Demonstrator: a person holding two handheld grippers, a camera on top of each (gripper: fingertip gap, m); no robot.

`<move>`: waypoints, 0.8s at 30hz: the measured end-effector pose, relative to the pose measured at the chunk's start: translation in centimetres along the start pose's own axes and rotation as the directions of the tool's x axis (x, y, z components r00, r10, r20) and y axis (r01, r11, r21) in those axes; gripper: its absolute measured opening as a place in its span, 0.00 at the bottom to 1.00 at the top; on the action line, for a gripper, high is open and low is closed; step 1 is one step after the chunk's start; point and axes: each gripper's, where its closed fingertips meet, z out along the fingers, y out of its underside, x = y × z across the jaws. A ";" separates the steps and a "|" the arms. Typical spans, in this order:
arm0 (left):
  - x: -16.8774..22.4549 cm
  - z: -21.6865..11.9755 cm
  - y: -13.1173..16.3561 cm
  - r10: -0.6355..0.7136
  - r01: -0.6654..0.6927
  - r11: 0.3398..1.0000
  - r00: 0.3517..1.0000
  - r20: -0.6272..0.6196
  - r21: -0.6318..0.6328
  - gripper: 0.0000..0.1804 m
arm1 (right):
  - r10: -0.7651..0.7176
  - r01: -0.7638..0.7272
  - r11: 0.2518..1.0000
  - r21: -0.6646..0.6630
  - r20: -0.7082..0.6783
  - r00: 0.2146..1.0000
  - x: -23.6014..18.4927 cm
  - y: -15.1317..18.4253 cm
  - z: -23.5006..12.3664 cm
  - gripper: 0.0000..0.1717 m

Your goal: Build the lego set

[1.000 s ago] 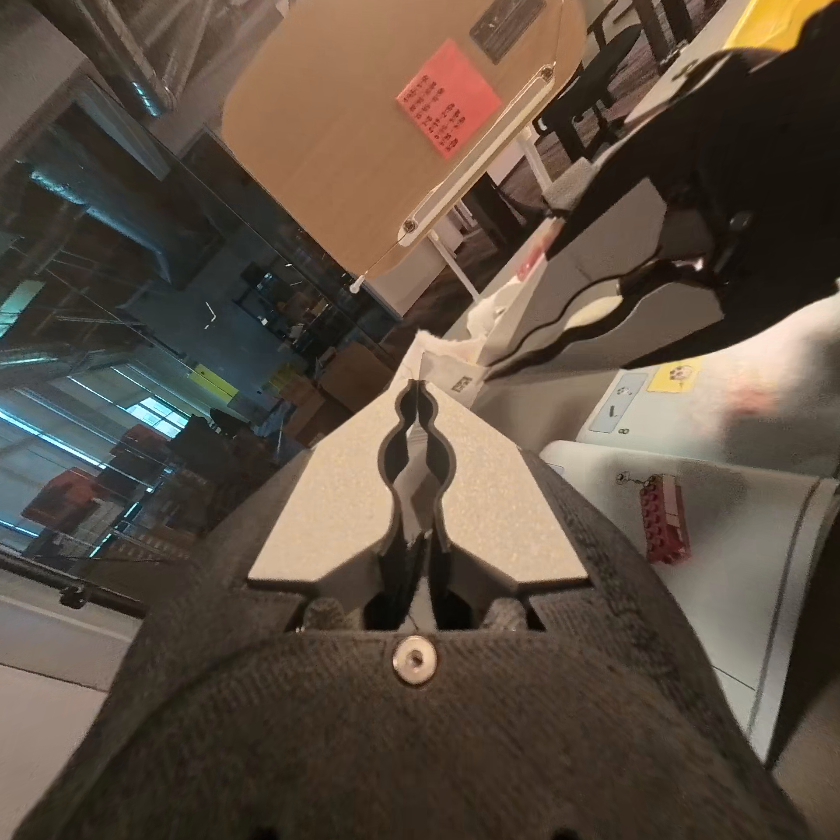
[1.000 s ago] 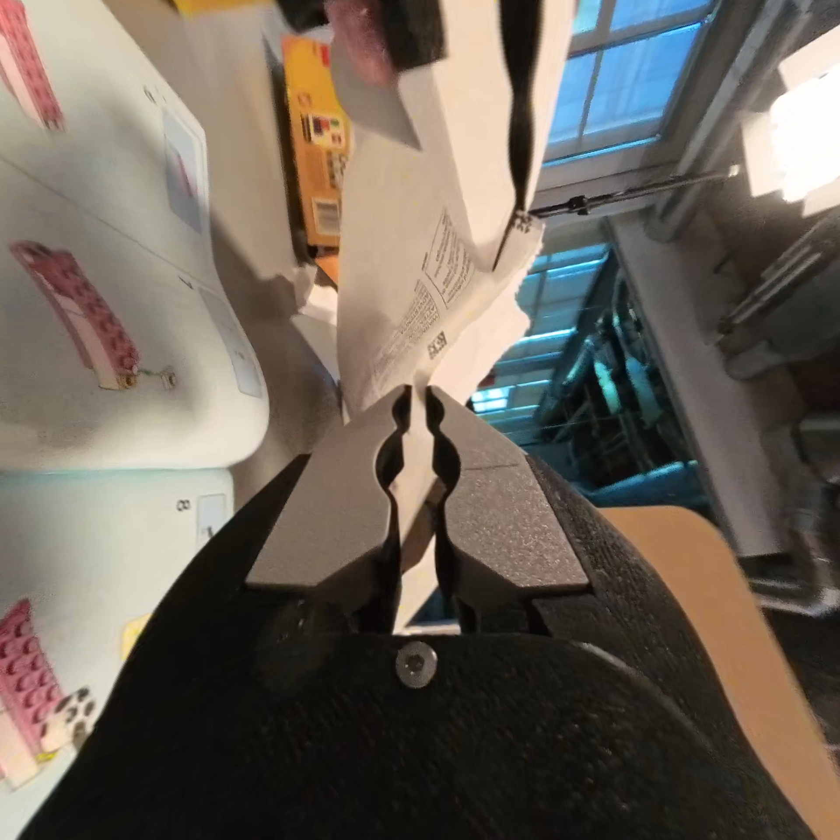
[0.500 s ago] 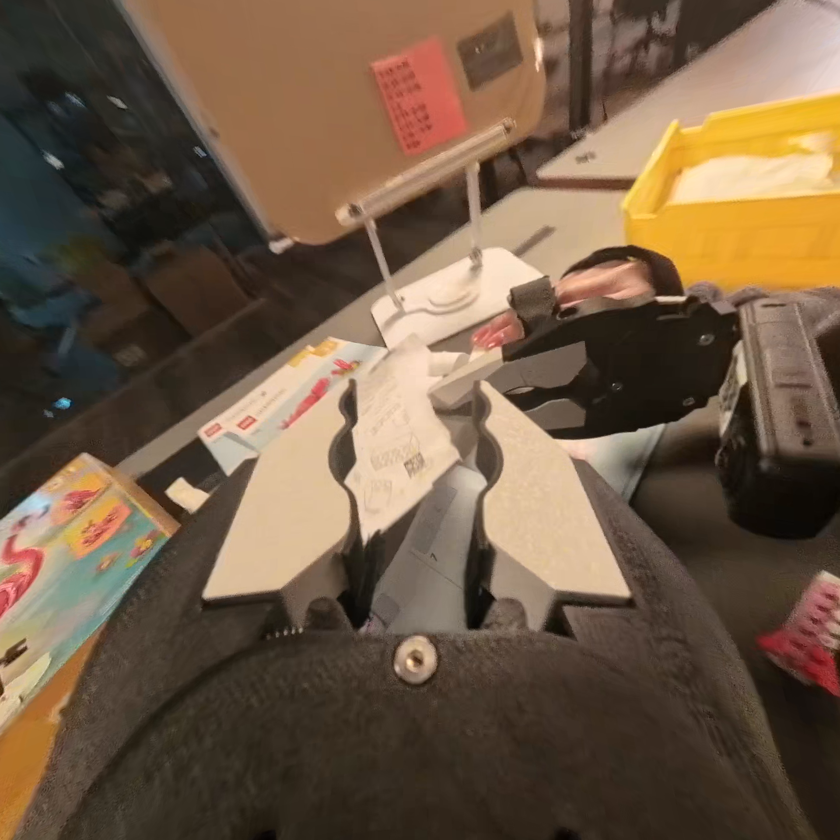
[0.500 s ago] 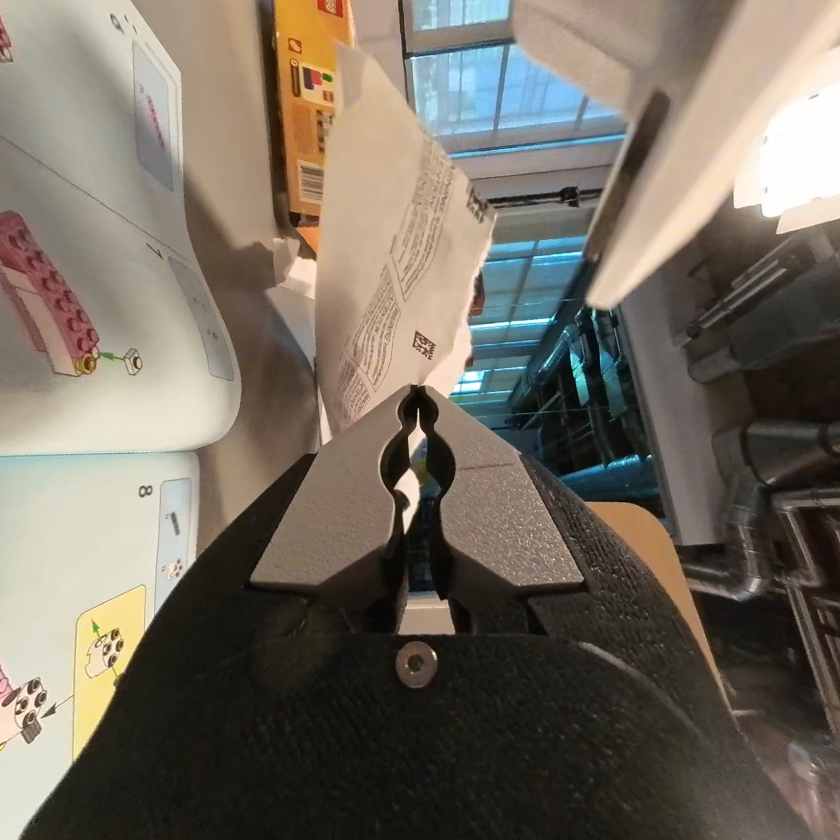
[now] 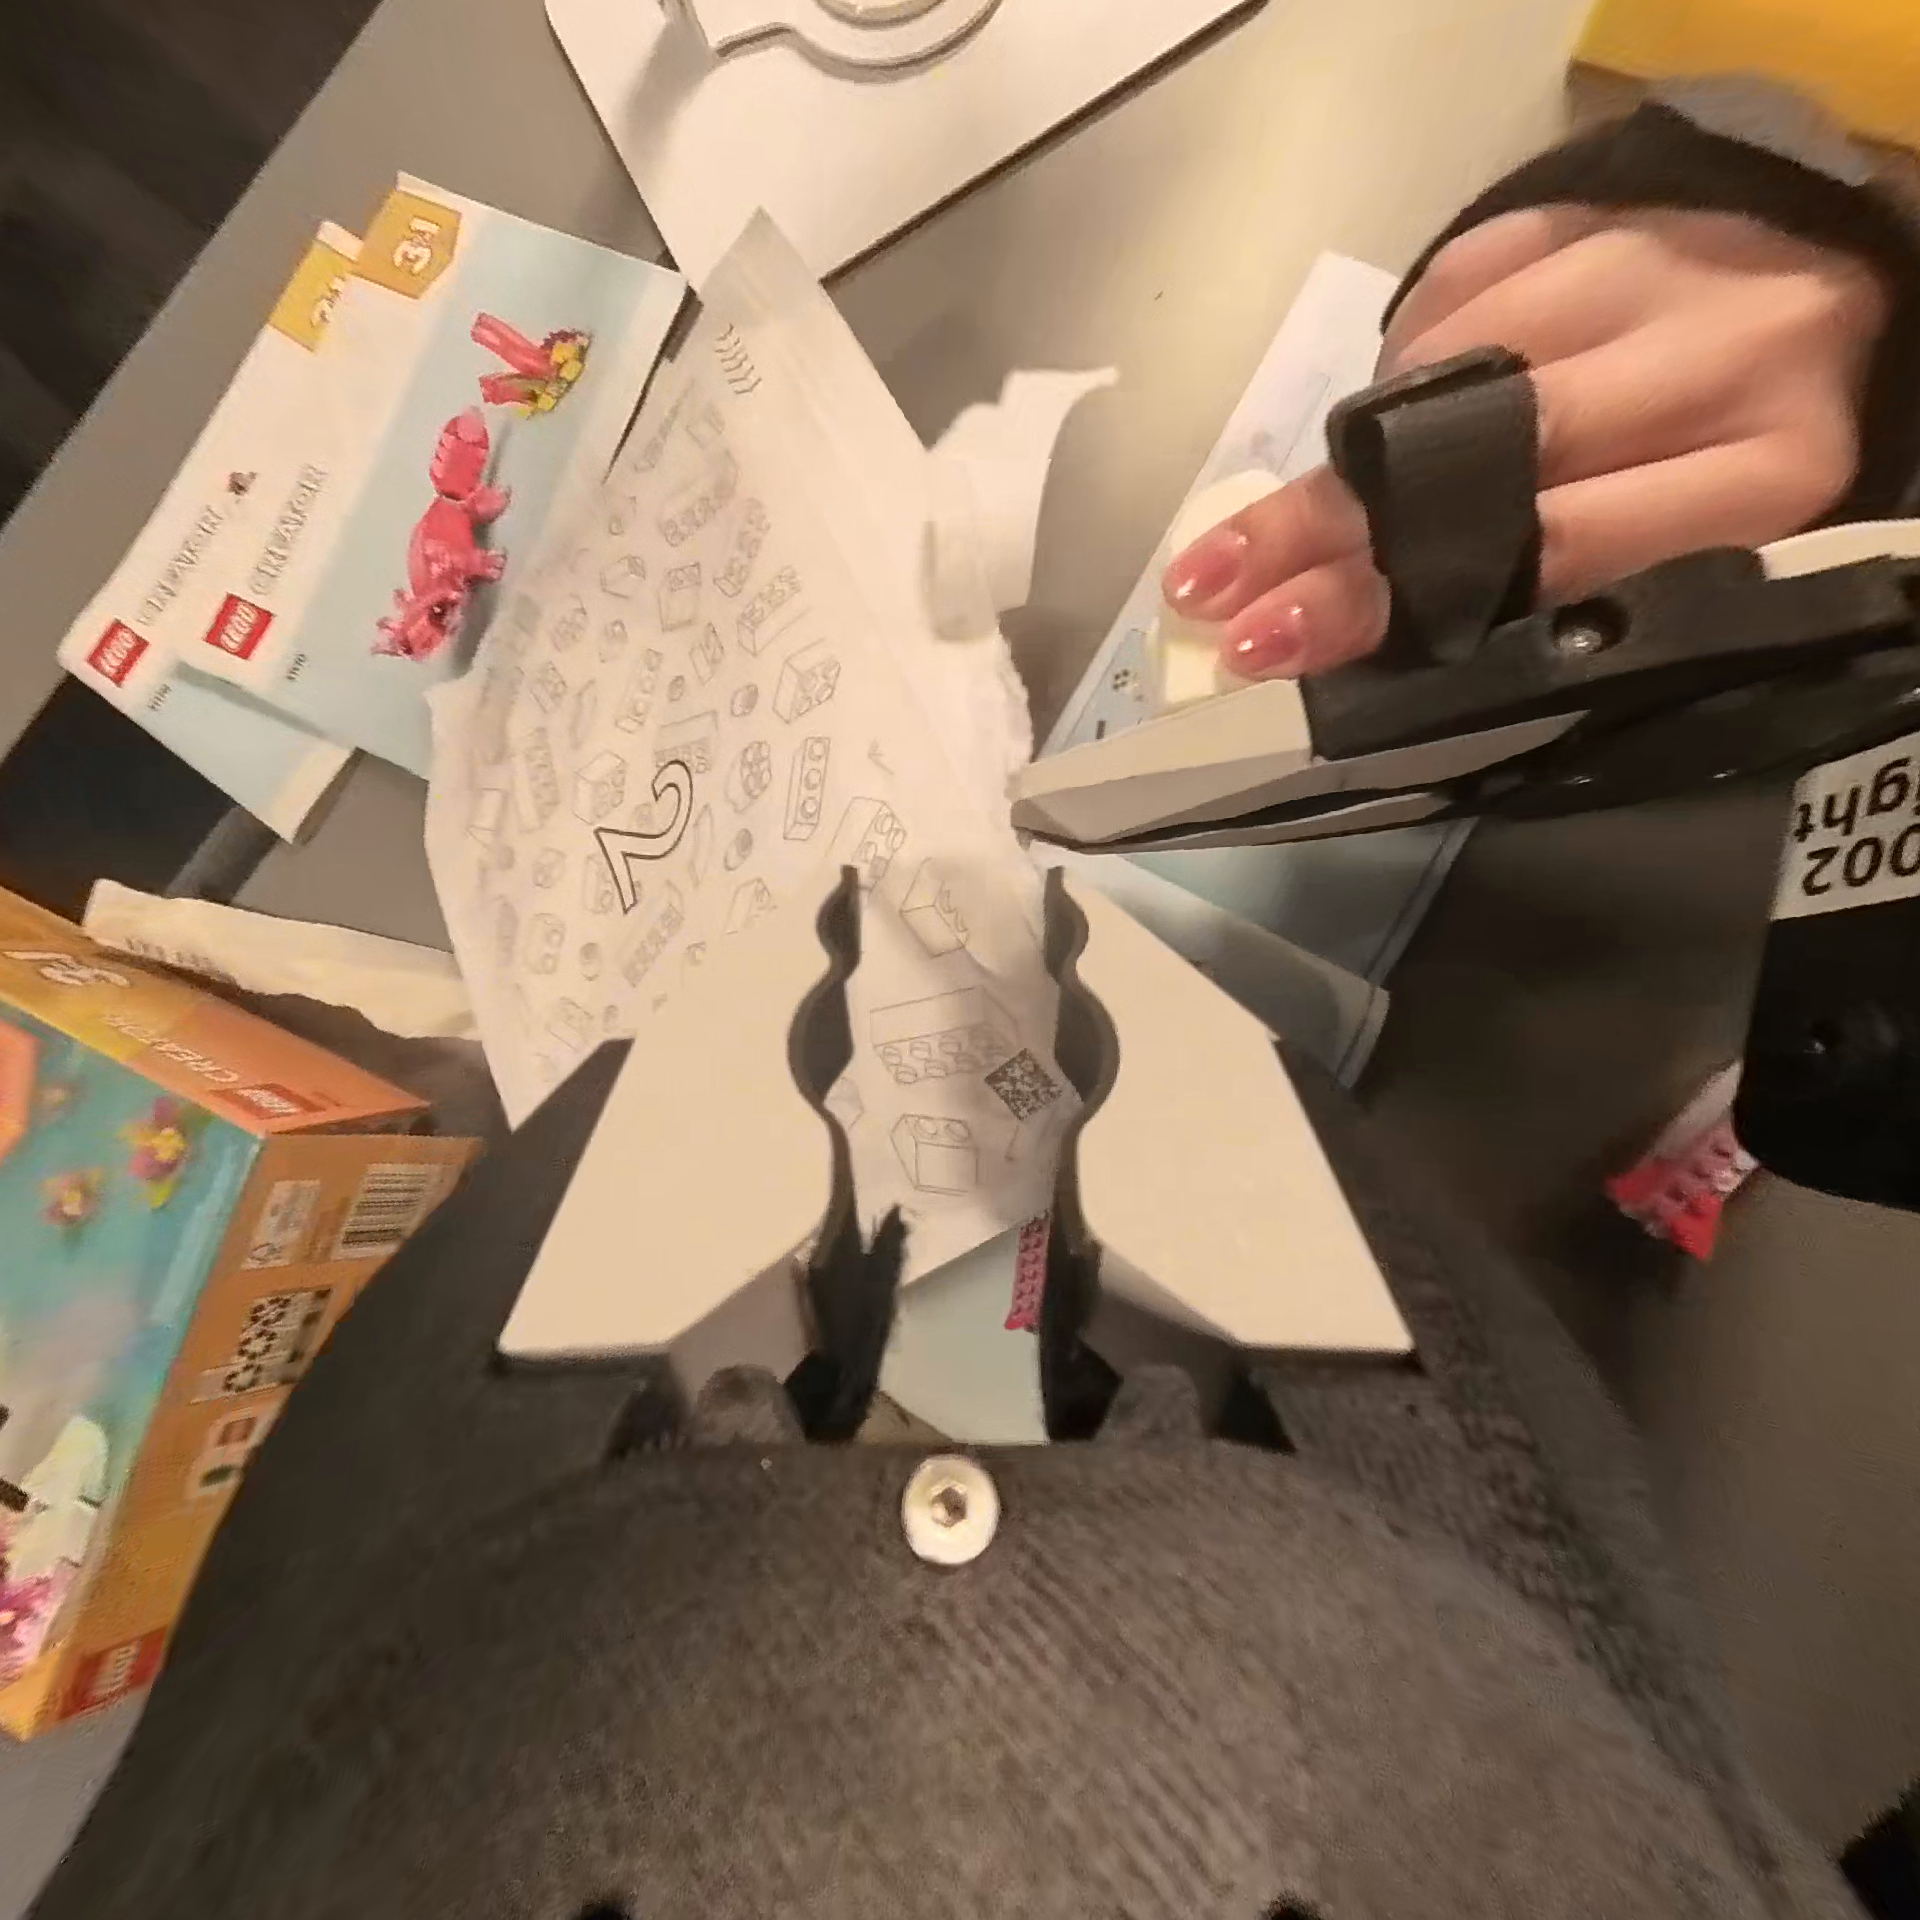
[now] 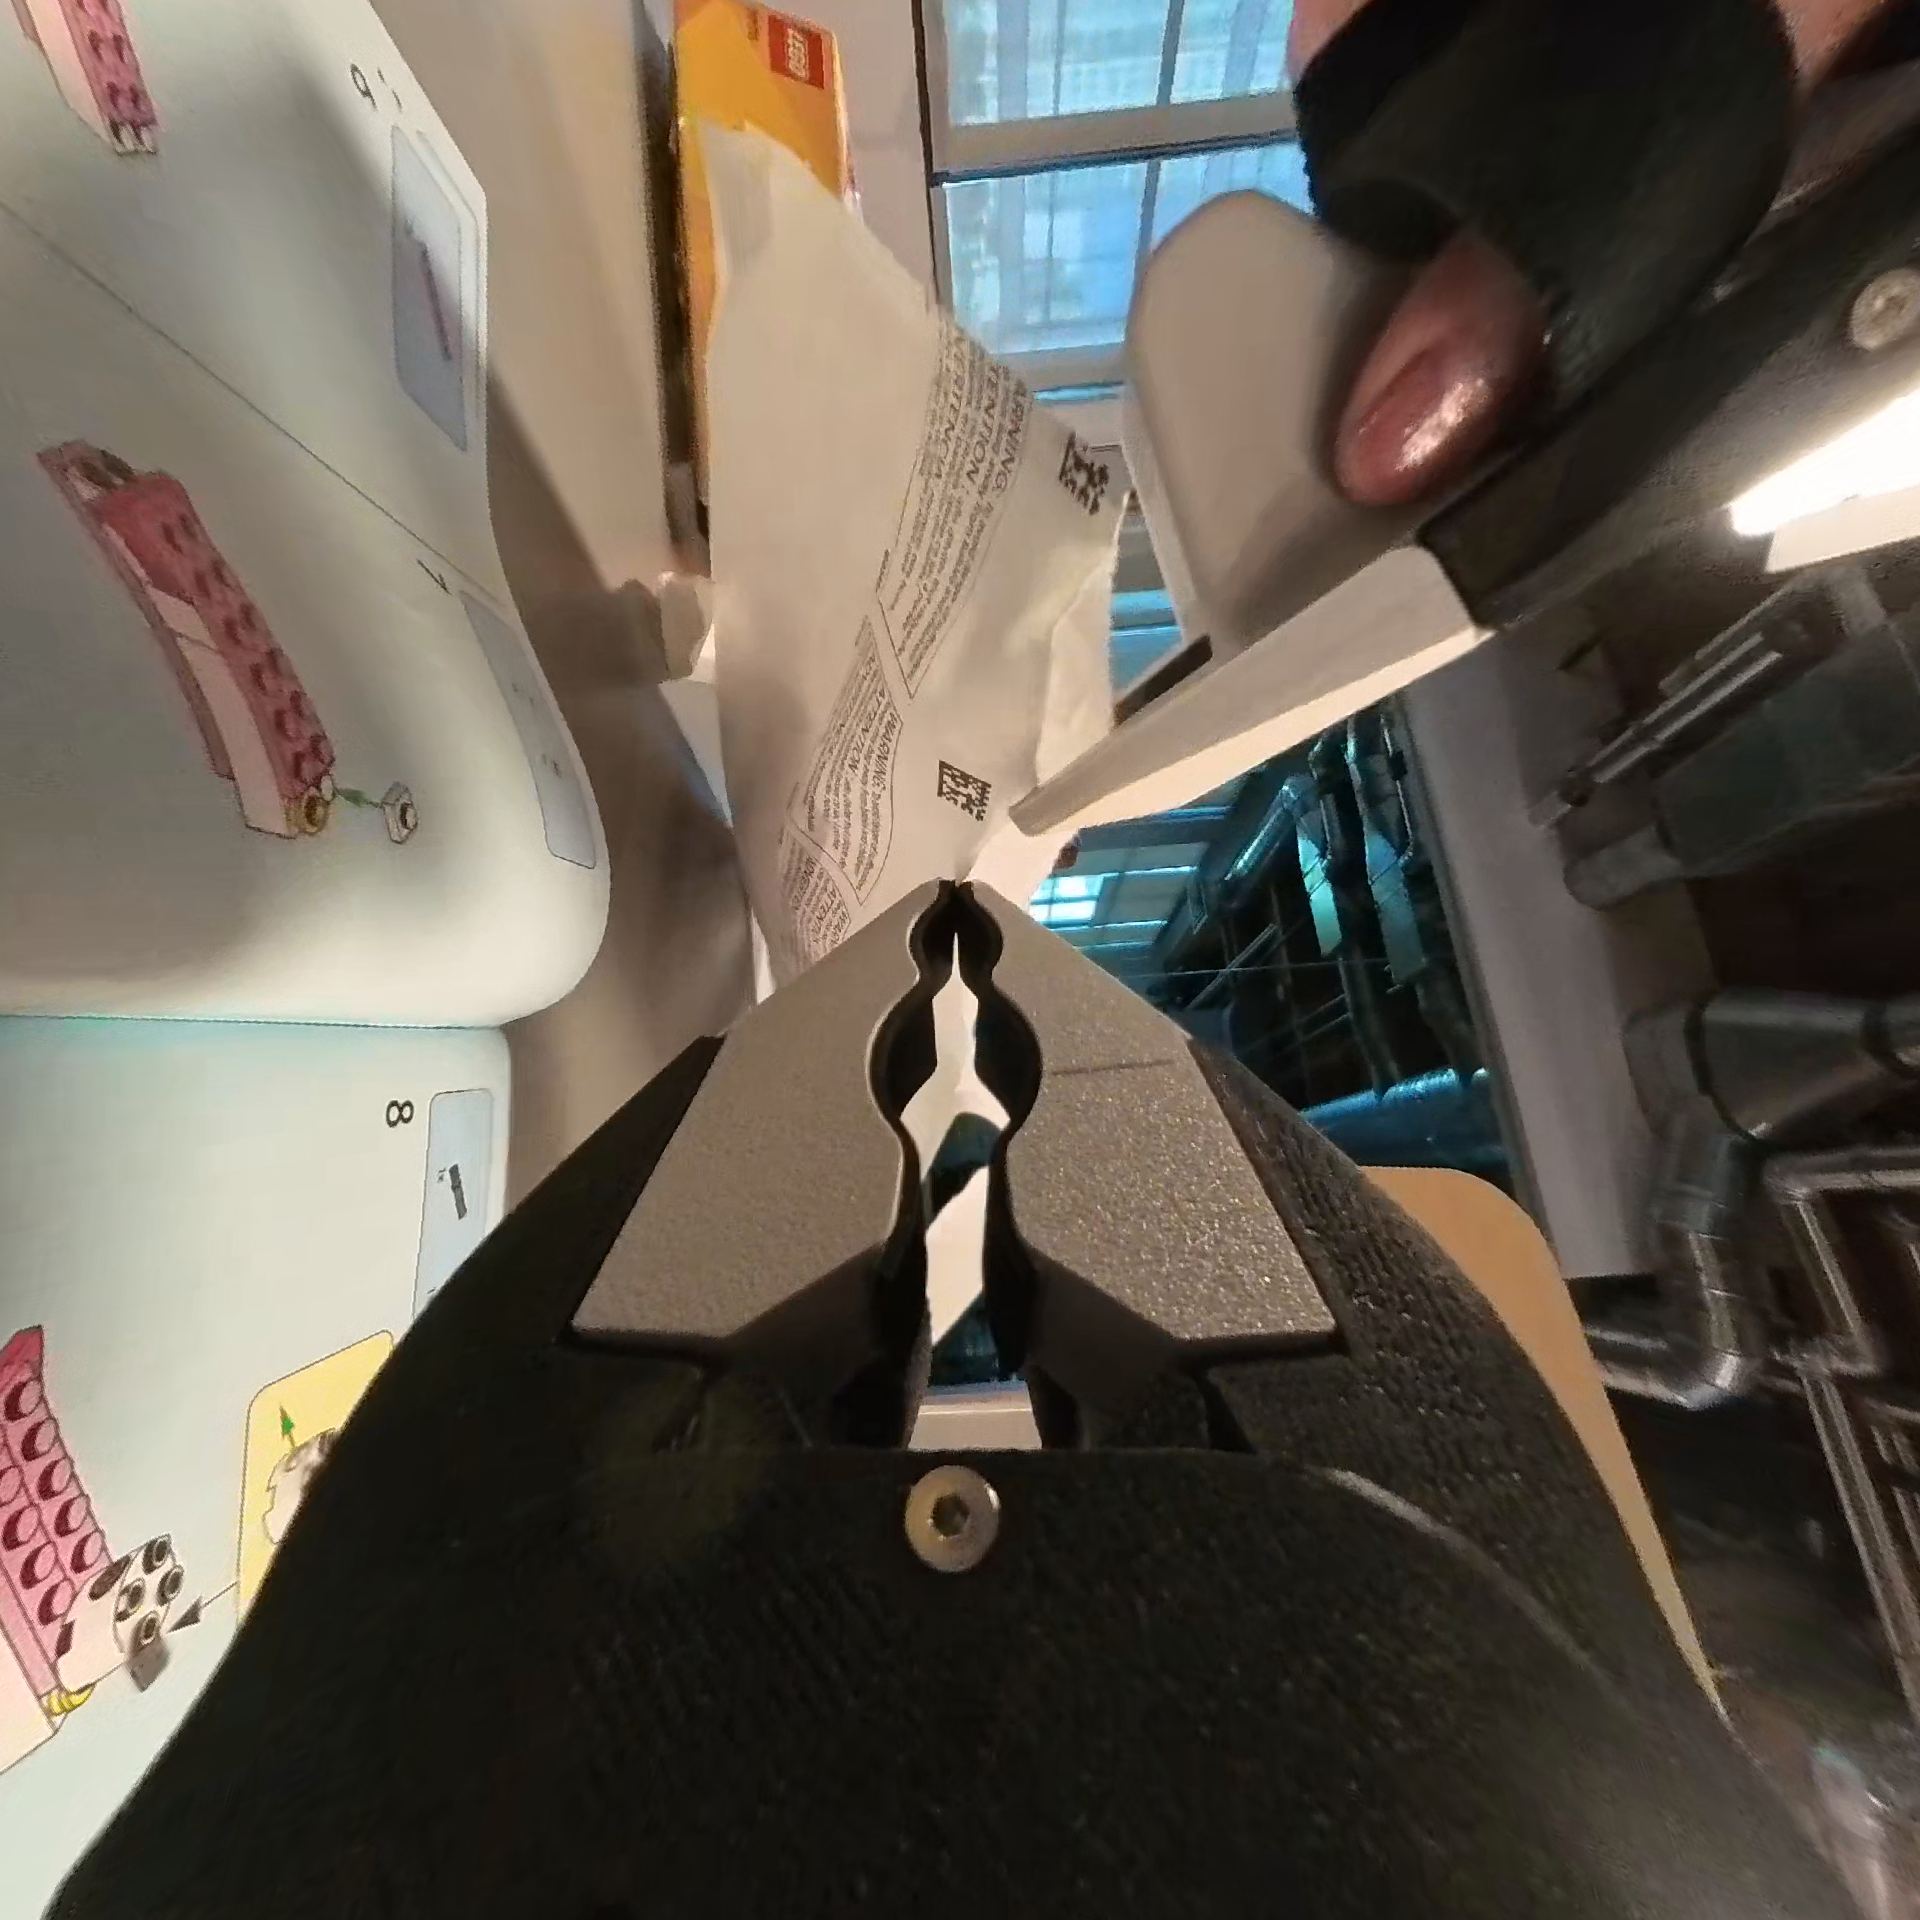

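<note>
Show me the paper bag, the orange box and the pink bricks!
paper bag [image 5: 665,727], left wrist view, on its printed middle.
orange box [image 5: 135,1226], left wrist view, on its top face.
pink bricks [image 5: 1683,1195], left wrist view, on the studs.

Warm dim indoor light, bright window glare, motion blur, wide-angle distortion

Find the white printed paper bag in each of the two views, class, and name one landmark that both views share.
Left wrist view: paper bag at centre, reaching back between the open left claw.
Right wrist view: paper bag upper centre, its corner pinched in the shut right claw.
Shared landmark: the orange box.
</note>
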 end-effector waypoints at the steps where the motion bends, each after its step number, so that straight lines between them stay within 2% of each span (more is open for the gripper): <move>1: 0.1 0.1 -0.1 -0.002 0.002 1.000 1.000 -0.003 -0.002 0.16 | -0.004 0.004 1.000 -0.004 0.005 1.000 -0.2 0.1 0.0 0.00; 3: -0.2 0.3 -0.1 0.030 -0.029 0.999 0.998 0.048 -0.013 0.12 | -0.009 0.008 1.000 0.002 0.027 1.000 -0.7 0.1 0.0 0.00; 4: -1.2 0.1 -0.4 0.061 -0.060 0.998 0.989 0.133 -0.011 0.02 | -0.013 0.012 1.000 0.011 0.043 0.999 -1.1 0.0 0.0 0.00; 6: -2.4 -0.5 -1.0 0.135 -0.138 0.990 0.959 0.247 -0.007 0.01 | -0.015 0.015 1.000 0.009 0.041 0.999 -1.2 0.0 0.1 0.00; 10: -3.3 -0.5 -1.4 0.230 -0.225 0.973 0.911 0.342 -0.054 0.00 | -0.008 0.008 1.000 -0.001 0.048 0.999 -1.2 0.1 0.2 0.00; 12: -3.2 -0.2 -1.5 0.275 -0.267 0.961 0.892 0.358 -0.074 0.00 | -0.002 0.002 1.000 -0.004 0.060 0.998 -1.3 0.2 0.2 0.00; 14: -2.4 0.4 -1.4 0.303 -0.290 0.953 0.898 0.319 -0.088 0.01 | -0.005 0.005 1.000 -0.002 0.062 0.998 -1.4 0.1 0.2 0.00; 17: -1.6 1.9 0.1 0.295 -0.253 0.947 0.929 0.223 -0.197 0.19 | -0.008 0.008 1.000 0.002 0.068 0.998 -1.5 -0.2 0.2 0.00; 18: -1.7 2.4 0.6 0.304 -0.252 0.938 0.927 0.218 -0.239 0.21 | -0.011 0.011 1.000 0.001 0.080 0.997 -1.8 -0.2 0.3 0.00; 19: -1.8 2.8 0.7 0.325 -0.267 0.928 0.921 0.213 -0.262 0.20 | -0.014 0.015 1.000 -0.005 0.089 0.996 -2.1 -0.1 0.3 0.00; 21: -2.5 3.0 -0.2 0.373 -0.307 0.916 0.888 0.267 -0.258 0.03 | -0.011 0.012 1.000 -0.013 0.092 0.996 -2.3 0.1 0.4 0.00; 24: -3.3 2.6 -1.1 0.380 -0.317 0.919 0.869 0.317 -0.234 0.00 | 0.033 -0.030 0.999 -0.034 0.097 0.995 -2.2 0.6 0.5 0.00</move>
